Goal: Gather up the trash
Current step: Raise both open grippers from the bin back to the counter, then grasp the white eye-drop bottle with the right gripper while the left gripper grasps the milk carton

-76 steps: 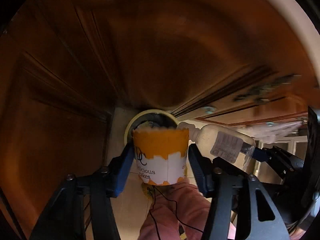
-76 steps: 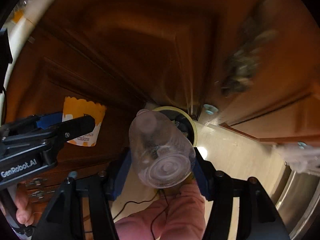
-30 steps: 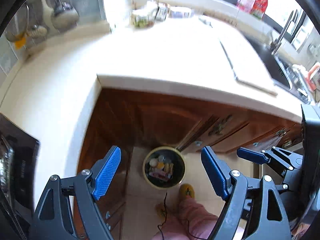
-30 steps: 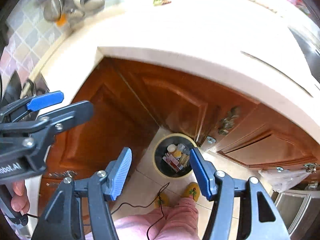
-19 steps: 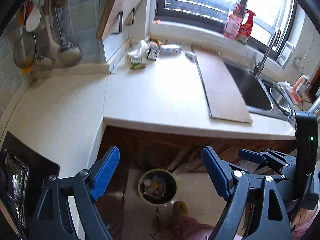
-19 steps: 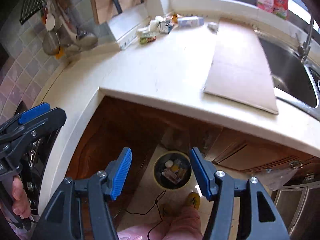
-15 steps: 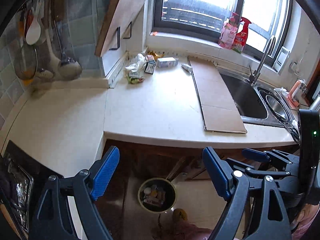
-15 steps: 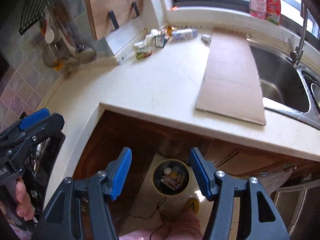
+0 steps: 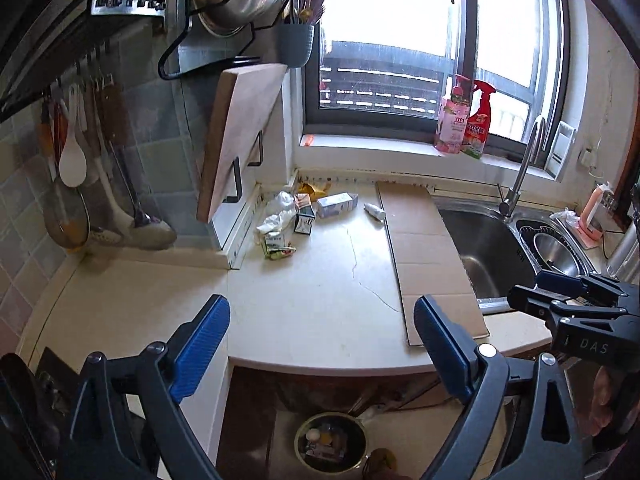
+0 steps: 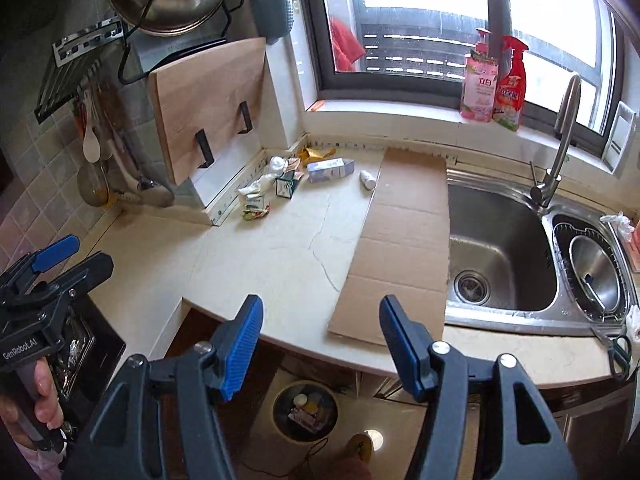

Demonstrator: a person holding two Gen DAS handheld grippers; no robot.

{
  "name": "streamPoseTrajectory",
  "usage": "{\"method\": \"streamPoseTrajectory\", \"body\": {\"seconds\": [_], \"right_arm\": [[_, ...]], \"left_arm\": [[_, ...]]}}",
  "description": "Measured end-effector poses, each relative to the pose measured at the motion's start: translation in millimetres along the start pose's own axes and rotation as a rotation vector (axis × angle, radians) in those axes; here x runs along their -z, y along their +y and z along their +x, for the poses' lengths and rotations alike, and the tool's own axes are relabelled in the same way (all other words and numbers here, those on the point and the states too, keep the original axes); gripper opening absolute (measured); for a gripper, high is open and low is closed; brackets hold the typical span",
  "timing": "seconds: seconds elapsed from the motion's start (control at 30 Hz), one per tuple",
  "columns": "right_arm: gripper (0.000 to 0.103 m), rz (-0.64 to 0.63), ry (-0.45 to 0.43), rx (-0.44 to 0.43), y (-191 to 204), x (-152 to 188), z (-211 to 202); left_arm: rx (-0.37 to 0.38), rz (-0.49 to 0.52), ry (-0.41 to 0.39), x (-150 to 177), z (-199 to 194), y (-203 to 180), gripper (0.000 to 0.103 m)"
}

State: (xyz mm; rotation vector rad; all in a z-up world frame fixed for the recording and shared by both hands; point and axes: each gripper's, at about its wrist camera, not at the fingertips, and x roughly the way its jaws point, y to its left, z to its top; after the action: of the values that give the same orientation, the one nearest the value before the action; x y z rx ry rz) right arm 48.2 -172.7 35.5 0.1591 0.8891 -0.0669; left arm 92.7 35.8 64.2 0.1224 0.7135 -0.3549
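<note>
Trash lies at the back of the cream counter (image 9: 312, 304): a white carton (image 9: 337, 204) (image 10: 330, 169), a small dark box (image 9: 304, 222) (image 10: 286, 188), crumpled white wrappers (image 9: 276, 216) (image 10: 260, 188), a green packet (image 9: 276, 249) (image 10: 253, 209) and a small white bottle (image 9: 375, 211) (image 10: 367, 179). On the floor below stands a round bin (image 9: 330, 447) (image 10: 305, 410) with trash in it. My left gripper (image 9: 322, 350) hovers over the counter's front edge, empty, its jaws opening. My right gripper (image 10: 320, 346) is open and empty, high above the bin.
A flat cardboard sheet (image 9: 424, 256) (image 10: 400, 248) lies beside the steel sink (image 10: 496, 256). A wooden cutting board (image 10: 208, 108) leans on the left wall, utensils (image 9: 80, 168) hang there. Two bottles (image 10: 494, 80) stand on the window sill. A stove (image 10: 92, 344) is at the left.
Both grippers dropped the orange cup and the clear bottle over the bin, then rose from the cabinet front to above the counter. The views tilted up to the window.
</note>
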Motion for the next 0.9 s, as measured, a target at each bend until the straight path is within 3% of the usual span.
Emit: {"method": "streamPoseTrajectory", "body": {"seconds": [0.2,0.37,0.9], "right_arm": [[0.061,-0.029,-0.054,0.02,-19,-38,4],[0.061,-0.05,-0.056,0.003,-41,-70,29],[0.061,-0.038,0.068,-0.083,-124,-172,193]], "left_arm": [[-0.038,0.037,-0.015,-32,23,-15,0.093],[-0.078,0.043,-0.004,-57,63,-27,0.094],[-0.178,0.031,0.156,-141,252,-36,0.094]]}}
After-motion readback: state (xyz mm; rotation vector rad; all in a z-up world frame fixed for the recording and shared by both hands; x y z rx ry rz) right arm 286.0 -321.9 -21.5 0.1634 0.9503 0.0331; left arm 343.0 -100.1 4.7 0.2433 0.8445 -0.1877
